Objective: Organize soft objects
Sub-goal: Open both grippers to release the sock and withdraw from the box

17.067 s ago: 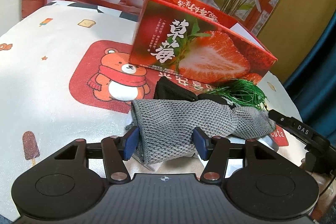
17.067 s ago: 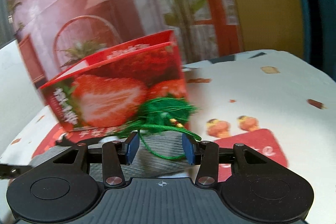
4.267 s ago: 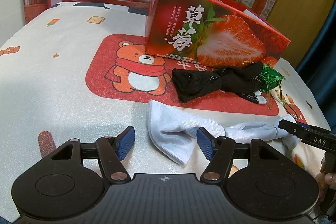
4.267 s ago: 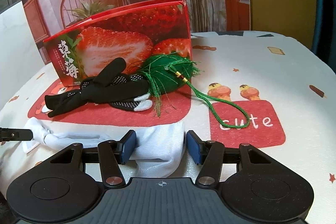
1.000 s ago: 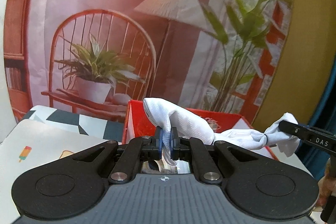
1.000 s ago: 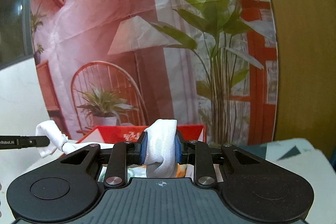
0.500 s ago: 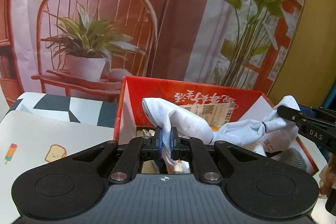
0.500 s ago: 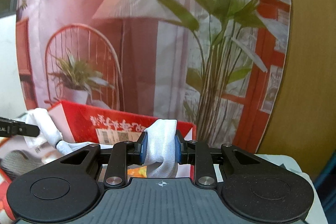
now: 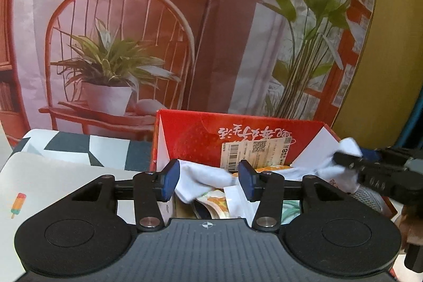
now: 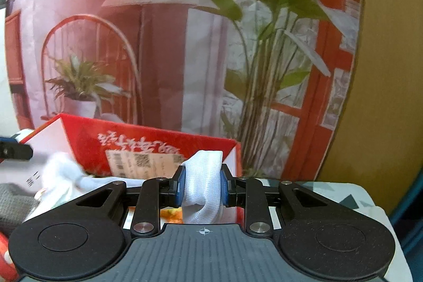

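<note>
Hanging over the red box (image 9: 190, 139), with the left gripper (image 9: 208, 177) spread wide around one slack end of the white sock (image 9: 201, 180) and the right gripper (image 10: 202, 185) pinching the other end.

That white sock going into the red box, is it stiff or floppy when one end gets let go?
Probably floppy: the white knitted sock sags into the red strawberry box where the open left tongs released it. It likely squashes easily, since it bunches between the right tongs. It seems light, draping without pulling free.
</note>
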Action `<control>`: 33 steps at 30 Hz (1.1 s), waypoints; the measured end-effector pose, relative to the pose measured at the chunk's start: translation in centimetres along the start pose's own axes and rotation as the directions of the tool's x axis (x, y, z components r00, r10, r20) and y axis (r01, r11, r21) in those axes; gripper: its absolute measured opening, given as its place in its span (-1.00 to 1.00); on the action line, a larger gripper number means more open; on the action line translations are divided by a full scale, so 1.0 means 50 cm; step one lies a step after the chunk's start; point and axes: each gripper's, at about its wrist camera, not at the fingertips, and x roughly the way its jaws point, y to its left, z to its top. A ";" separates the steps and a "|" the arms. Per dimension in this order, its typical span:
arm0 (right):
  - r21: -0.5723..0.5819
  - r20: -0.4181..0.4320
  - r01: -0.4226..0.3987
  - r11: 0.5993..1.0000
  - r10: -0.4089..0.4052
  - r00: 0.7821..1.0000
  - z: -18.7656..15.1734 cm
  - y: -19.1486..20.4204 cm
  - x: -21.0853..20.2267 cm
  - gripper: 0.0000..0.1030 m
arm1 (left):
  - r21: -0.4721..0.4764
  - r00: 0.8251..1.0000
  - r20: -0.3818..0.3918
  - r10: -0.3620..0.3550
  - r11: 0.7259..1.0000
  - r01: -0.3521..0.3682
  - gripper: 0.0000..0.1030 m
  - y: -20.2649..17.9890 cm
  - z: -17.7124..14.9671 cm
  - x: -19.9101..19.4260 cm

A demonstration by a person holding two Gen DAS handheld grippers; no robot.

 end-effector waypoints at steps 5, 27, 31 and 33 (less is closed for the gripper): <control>-0.070 -0.041 -0.030 0.997 0.027 0.999 -0.004 0.048 -0.001 -0.53 | 0.006 1.000 0.002 -0.009 1.000 0.009 0.00 -0.007 -0.004 -0.023; 0.126 0.154 -0.181 0.975 0.161 0.975 -0.129 -0.009 -0.226 -0.31 | -0.018 0.996 -0.033 -0.079 0.997 0.078 0.09 -0.003 -0.174 -0.188; 0.173 0.146 -0.197 0.965 0.172 0.974 -0.178 0.004 -0.252 -0.31 | -0.059 0.993 -0.086 -0.085 0.995 0.080 0.13 -0.005 -0.225 -0.177; 0.189 0.137 -0.201 0.961 0.177 0.975 -0.202 0.012 -0.260 -0.31 | -0.083 0.989 -0.113 -0.091 0.993 0.081 0.13 -0.006 -0.248 -0.165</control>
